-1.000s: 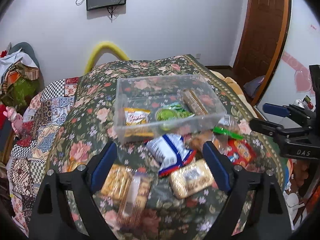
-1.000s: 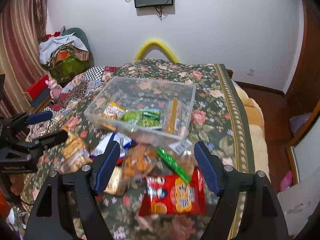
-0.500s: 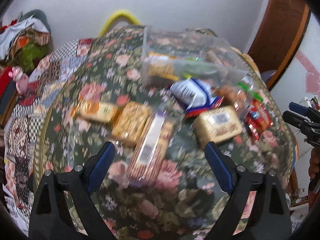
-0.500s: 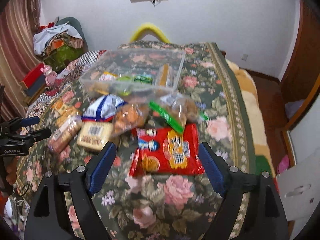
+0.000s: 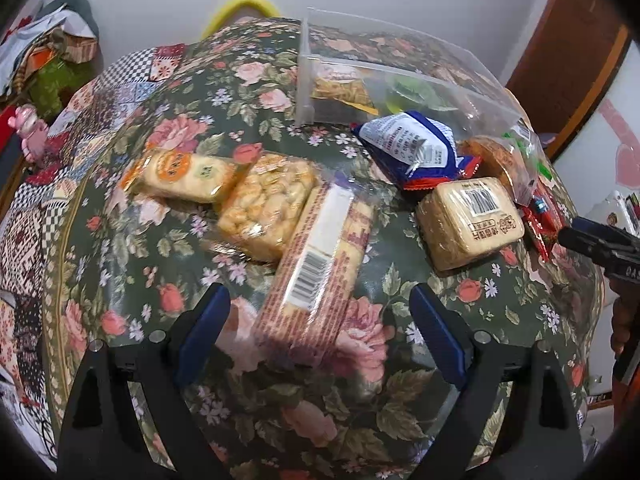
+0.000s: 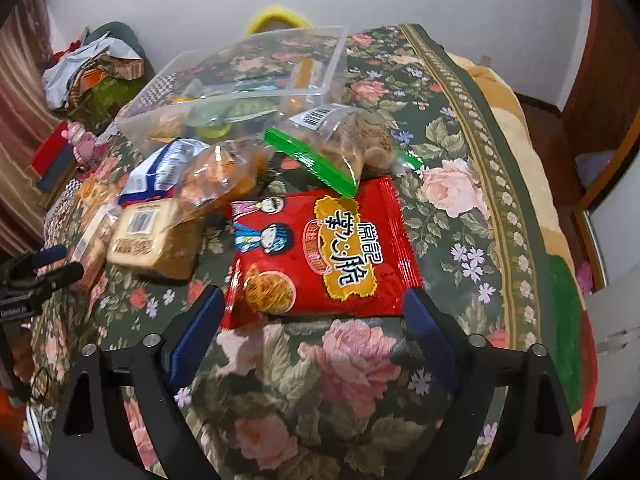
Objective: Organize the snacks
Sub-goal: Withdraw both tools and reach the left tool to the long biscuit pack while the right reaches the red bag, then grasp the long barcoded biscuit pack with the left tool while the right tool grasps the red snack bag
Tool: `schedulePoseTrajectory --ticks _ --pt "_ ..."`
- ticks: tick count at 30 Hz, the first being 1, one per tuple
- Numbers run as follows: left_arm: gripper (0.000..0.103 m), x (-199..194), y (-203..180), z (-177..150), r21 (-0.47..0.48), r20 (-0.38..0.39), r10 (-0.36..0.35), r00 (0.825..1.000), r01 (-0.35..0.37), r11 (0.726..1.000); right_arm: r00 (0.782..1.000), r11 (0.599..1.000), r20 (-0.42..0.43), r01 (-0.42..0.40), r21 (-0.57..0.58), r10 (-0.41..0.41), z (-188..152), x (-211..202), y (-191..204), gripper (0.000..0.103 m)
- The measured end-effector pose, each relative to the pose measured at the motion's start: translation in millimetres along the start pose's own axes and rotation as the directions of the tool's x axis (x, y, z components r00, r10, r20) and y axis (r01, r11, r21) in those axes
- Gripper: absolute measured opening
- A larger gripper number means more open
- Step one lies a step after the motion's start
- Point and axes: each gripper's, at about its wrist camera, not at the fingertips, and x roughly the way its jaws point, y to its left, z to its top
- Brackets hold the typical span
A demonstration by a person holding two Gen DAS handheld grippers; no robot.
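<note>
- The long biscuit pack (image 5: 316, 264) is a clear-wrapped stick with red print, a white label and a barcode; it lies at lower centre of the left wrist view on the floral cloth (image 5: 248, 412).
- The left gripper (image 5: 320, 330) has its jaws spread wide, with the near end of the long biscuit pack lying between the blue pads (image 5: 202, 328); neither pad touches it.
- Above and to the left of that pack sit a bag of pale puffed pieces (image 5: 266, 200) and an orange-and-cream cracker pack (image 5: 188, 174), touching one another.
- At centre right lies a square cake pack (image 5: 470, 220) with a barcode on top, and above it a blue-and-white pouch (image 5: 416, 150).
- The clear plastic bin (image 5: 400, 80) stands at upper centre, holding a few snacks, a yellow packet and a green one among them.
- In the right wrist view the red snack bag (image 6: 320, 252) carries cartoon figures and a yellow panel of characters; it lies flat at mid-frame.
- The right gripper (image 6: 314, 326) is opening its jaws, and the bag's near edge lies just at the pad tips, between them, untouched.
- Above the red bag rest a zip bag with a green strip (image 6: 340, 148) and a clear bag of orange-brown pieces (image 6: 224, 178).
</note>
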Motion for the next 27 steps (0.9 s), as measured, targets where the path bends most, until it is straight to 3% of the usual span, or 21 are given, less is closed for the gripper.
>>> schedulePoseTrajectory --ticks 8,14,17,20,24,27 --pt "0.083 29 -7 4 0.015 -0.049 -0.005 0.999 0.006 1.0 1.0 1.0 -0.03 -0.003 -0.009 0.002 7 19 -1 0.096" --pt "0.075 36 -12 4 0.031 -0.031 0.0 1.0 0.001 1.0 1.0 1.0 -0.016 -0.002 -0.012 0.002 13 27 -1 0.101" --pt "0.066 35 -15 4 0.036 -0.022 -0.013 1.0 0.014 0.999 1.0 1.0 -0.009 -0.02 0.007 0.021 15 30 -4 0.103" --pt "0.046 33 -18 4 0.046 -0.017 -0.036 0.999 0.036 0.998 1.0 1.0 0.003 -0.02 0.0 0.02 15 29 -3 0.098" --pt "0.045 32 -22 3 0.051 -0.013 -0.024 1.0 0.024 0.998 1.0 0.999 0.017 -0.019 -0.039 0.02 14 23 2 0.079" --pt "0.045 30 -22 2 0.039 -0.017 -0.027 0.999 0.028 0.999 1.0 0.998 0.028 -0.003 -0.065 0.005 13 19 8 0.07"
